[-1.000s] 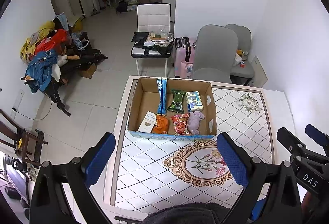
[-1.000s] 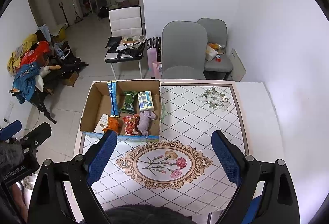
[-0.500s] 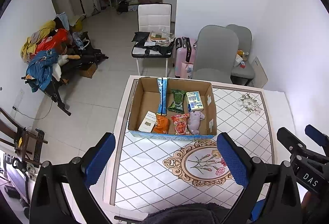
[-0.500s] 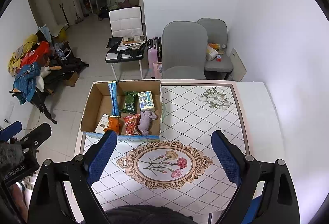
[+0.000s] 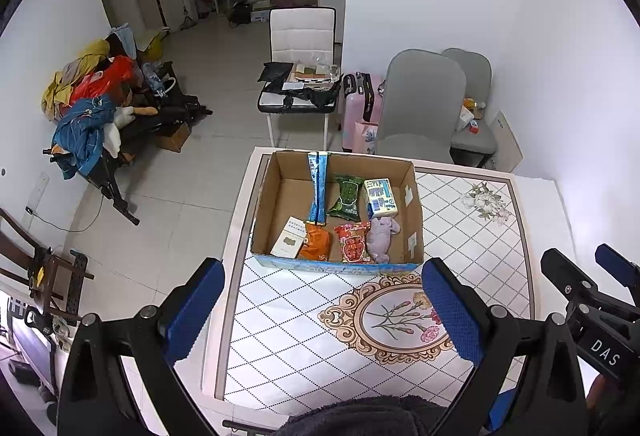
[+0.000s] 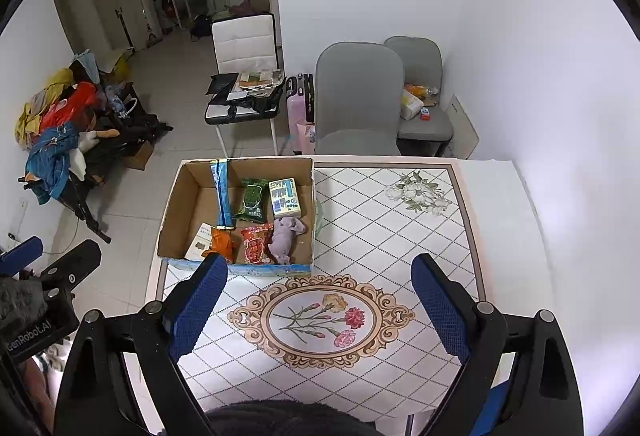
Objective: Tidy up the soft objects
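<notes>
The likeliest slip from here is a grab that takes more than one thing: the soft goods sit packed close in the cardboard box (image 5: 340, 268), with the lilac plush toy (image 5: 382, 238) pressed against the red snack packet (image 5: 354, 242) and the orange packet (image 5: 318, 244) right beside that, so wide fingers coming down between them could pinch a neighbour or crush a packet. The box itself looks light and open-topped on a smooth patterned tablecloth (image 5: 304, 320), so a pull at an angle might drag it toward the left table edge, which it already sits near. Further back in the box lie the green packet (image 5: 347, 195), the tissue pack (image 5: 381, 197) and a long blue wrapper (image 5: 318, 185) leaning on the far wall; a white booklet (image 5: 287, 242) rests at the near left. Both tools hang high above the near side of the table, tilted down at the box and well apart from it. The left gripper (image 5: 320, 316) has its blue pads spread wide with nothing between them, and the right gripper (image 6: 318, 310) is the same, splayed and empty, over the flower medallion.
</notes>
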{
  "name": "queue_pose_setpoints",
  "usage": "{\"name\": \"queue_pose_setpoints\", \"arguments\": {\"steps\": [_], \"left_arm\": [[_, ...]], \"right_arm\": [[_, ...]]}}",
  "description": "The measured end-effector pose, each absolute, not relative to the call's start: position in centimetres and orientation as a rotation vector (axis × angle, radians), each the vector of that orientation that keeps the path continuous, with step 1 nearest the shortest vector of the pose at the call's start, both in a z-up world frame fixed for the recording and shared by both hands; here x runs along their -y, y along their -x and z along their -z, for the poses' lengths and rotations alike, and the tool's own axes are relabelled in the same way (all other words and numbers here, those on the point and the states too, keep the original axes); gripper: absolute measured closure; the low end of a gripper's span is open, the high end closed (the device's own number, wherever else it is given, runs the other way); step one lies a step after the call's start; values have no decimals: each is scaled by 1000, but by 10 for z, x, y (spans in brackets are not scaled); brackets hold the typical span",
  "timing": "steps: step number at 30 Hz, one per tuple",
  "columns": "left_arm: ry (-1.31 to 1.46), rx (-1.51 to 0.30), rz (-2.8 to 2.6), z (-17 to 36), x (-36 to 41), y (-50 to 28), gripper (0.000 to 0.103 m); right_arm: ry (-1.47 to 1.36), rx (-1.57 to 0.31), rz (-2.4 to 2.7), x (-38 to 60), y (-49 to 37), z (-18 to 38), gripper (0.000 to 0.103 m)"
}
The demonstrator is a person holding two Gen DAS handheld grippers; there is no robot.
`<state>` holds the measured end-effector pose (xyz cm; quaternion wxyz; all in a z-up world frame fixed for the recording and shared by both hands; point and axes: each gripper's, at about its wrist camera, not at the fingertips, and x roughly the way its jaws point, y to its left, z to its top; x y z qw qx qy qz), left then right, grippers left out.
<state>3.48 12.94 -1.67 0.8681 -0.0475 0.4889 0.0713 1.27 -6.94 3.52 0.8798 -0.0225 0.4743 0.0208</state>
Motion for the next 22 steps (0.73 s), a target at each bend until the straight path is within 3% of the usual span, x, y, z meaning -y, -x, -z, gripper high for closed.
{"name": "queue_pose_setpoints", "arguments": {"steps": [22], "left_arm": [[81, -1016, -144, 12, -131, -37, 2]], "right_arm": [[30, -976, -26, 74, -14, -37, 8]]}}
